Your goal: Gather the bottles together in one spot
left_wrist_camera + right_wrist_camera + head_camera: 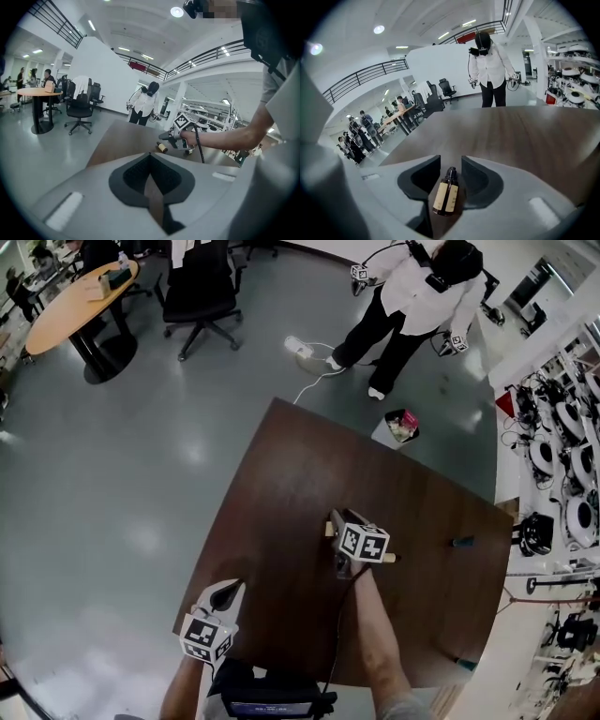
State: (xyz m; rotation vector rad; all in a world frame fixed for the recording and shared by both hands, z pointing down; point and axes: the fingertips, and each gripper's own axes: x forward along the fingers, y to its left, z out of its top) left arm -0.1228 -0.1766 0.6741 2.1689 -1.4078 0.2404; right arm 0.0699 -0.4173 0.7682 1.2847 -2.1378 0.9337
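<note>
Presently the table (281,474) is bearing the load. The left claw (150,158) is idling closed and empty at its near edge, seemingly kept clear. The right claw (451,165) is standing open astride the amber bottle (446,196), which is lying flat on the wood, untouched by the pads.

Table (309,474) is dark brown with streaky wood grain. The little bottle (446,192) is amber brown with a black cap and a cream label. Left gripper (150,157) and right gripper (451,161) are pale grey with black pads. The marker cube (362,542) has black-and-white squares. Floor (112,474) is glossy grey. Upper left of the head view there's a tan round table (80,301) and a black chair (199,292).
</note>
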